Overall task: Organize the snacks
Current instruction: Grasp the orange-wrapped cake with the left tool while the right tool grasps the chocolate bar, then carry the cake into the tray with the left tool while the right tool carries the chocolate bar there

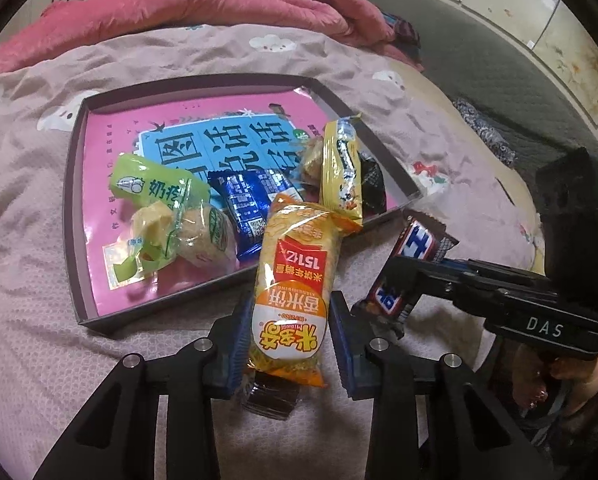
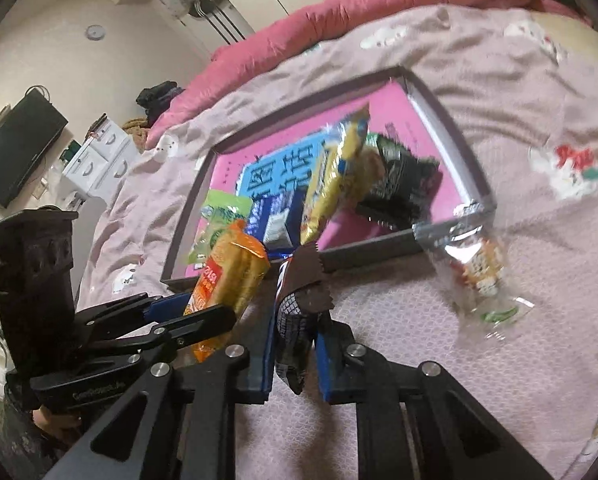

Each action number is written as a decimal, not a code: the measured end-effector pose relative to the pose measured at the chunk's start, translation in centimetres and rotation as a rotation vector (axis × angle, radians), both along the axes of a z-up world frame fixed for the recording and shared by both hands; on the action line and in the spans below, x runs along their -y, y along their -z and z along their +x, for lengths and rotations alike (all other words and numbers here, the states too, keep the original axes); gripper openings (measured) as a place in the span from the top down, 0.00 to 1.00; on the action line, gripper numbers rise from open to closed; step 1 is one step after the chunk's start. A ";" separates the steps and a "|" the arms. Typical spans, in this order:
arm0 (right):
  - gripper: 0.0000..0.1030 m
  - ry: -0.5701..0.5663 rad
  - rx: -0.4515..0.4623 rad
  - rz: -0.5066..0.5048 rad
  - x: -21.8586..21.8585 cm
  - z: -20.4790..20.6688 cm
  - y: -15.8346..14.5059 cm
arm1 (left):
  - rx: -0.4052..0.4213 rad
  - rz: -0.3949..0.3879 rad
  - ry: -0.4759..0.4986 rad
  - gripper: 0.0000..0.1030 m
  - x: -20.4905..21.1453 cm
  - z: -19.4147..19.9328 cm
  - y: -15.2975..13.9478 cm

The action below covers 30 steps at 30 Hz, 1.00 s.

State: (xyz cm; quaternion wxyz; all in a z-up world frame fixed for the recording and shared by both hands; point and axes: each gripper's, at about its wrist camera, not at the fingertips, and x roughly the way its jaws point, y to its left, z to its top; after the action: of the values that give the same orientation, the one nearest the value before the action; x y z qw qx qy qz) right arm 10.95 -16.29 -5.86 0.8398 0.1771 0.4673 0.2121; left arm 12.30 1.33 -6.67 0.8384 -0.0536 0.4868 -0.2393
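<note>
A shallow dark-rimmed tray (image 1: pixel 70 200) with a pink printed bottom lies on the bed. It holds a green pack (image 1: pixel 159 212), a blue pack (image 1: pixel 245 204), a yellow pack (image 1: pixel 339 168) and a black pack (image 1: pixel 373 184). My left gripper (image 1: pixel 289 340) is shut on an orange rice-cracker pack (image 1: pixel 295 280), whose far end hangs over the tray's near rim. To its right, my right gripper (image 2: pixel 295 344) is shut on a brown chocolate bar (image 2: pixel 299 304), held upright just short of the tray (image 2: pixel 451 128). The same bar (image 1: pixel 415 248) also shows in the left wrist view.
A clear-wrapped snack (image 2: pixel 479 276) lies on the pink bedsheet (image 2: pixel 519 100) right of the tray's near corner. A small dark item (image 1: pixel 271 398) sits on the sheet under the rice-cracker pack. A rumpled pink quilt (image 1: pixel 227 0) lies behind the tray. A person's hand (image 1: pixel 555 380) holds the right gripper's handle.
</note>
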 end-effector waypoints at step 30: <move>0.83 -0.001 0.181 -0.012 -0.4 0.6 -5.6 | 0.131 -0.034 -0.145 0.66 -2.1 -0.6 -5.1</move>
State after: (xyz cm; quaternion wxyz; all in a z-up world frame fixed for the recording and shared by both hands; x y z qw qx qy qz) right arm 11.60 -15.87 -0.23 0.8795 0.1522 0.3910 0.2247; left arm 11.67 3.40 -1.53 0.8824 -0.0872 0.4217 -0.1894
